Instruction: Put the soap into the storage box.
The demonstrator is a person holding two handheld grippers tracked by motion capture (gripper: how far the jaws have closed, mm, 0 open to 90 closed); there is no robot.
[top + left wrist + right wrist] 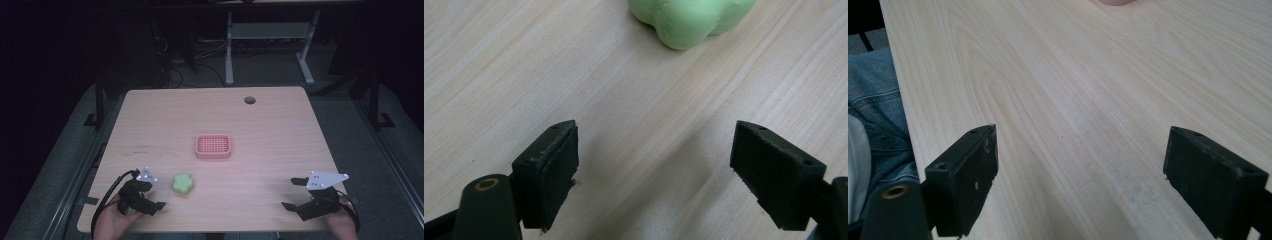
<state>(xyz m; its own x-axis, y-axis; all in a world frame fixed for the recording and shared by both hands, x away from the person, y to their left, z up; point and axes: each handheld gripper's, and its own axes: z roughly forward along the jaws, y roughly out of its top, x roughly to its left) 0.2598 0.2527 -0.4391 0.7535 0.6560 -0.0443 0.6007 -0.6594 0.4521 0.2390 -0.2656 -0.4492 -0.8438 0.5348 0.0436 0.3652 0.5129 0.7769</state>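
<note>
At table's near-left edge my left gripper gapes wide, empty, green soap just at its 2 o'clock, lined up for grabbing; right gripper spread too, idle; pink tray awaits.

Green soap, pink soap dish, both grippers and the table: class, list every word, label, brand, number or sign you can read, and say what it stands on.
None can be read.
Green soap: plain, no stamp visible.
Pink soap dish: a grid of ridges, no lettering.
Left gripper and right gripper: black pads, no markings.
Table: faint dark marks near its left edge, too small to tell whether they are writing.
</note>
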